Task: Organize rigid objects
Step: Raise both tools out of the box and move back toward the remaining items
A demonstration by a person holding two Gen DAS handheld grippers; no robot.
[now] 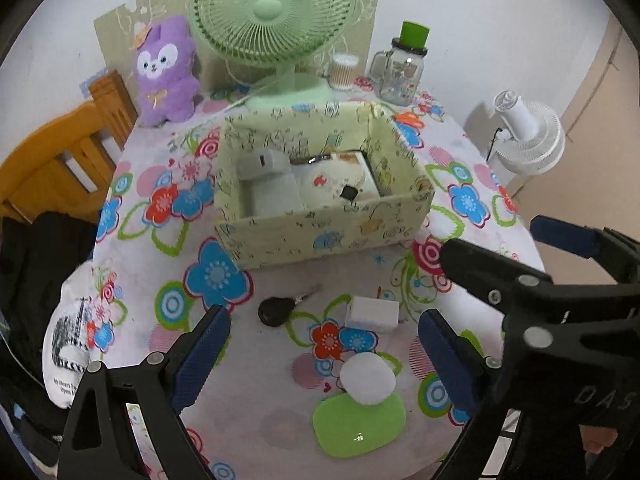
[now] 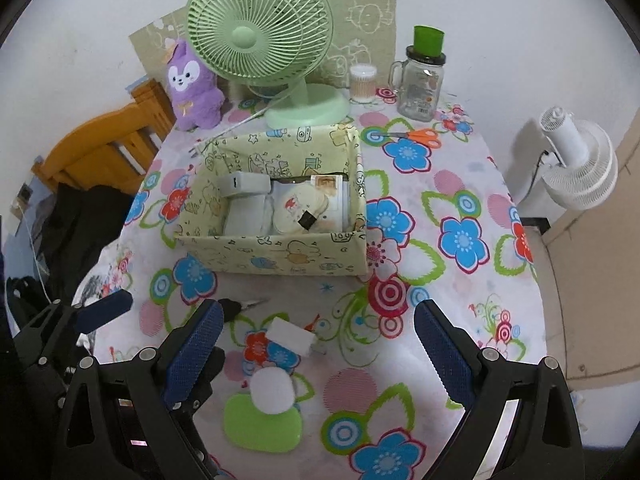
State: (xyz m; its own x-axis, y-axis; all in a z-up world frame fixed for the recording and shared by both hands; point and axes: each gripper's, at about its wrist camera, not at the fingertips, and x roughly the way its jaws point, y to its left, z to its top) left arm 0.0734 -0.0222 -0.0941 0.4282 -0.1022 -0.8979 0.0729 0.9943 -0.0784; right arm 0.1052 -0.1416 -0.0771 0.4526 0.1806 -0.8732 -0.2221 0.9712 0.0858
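Observation:
A pale green patterned box [image 1: 320,236] [image 2: 276,256] stands mid-table and holds a white charger [image 1: 264,162] [image 2: 245,185], booklets and a small black item [image 1: 349,192] [image 2: 307,221]. In front of it lie a black car key [image 1: 276,310] [image 2: 232,306], a white adapter block [image 1: 373,313] [image 2: 290,336], a white round pad [image 1: 367,377] [image 2: 273,391] and a green oval case [image 1: 358,424] [image 2: 262,426]. My left gripper [image 1: 324,360] is open and empty, low over these items. My right gripper [image 2: 316,356] is open and empty, to their right; its arm shows in the left wrist view [image 1: 540,300].
At the back stand a green fan [image 1: 272,20] [image 2: 260,28], a purple plush [image 1: 166,72] [image 2: 194,84], a cotton-swab tub [image 2: 362,83] and a glass mug jar [image 1: 402,68] [image 2: 422,80]. Orange scissors [image 2: 416,136] lie at the back right. A wooden chair [image 1: 60,160] stands to the left.

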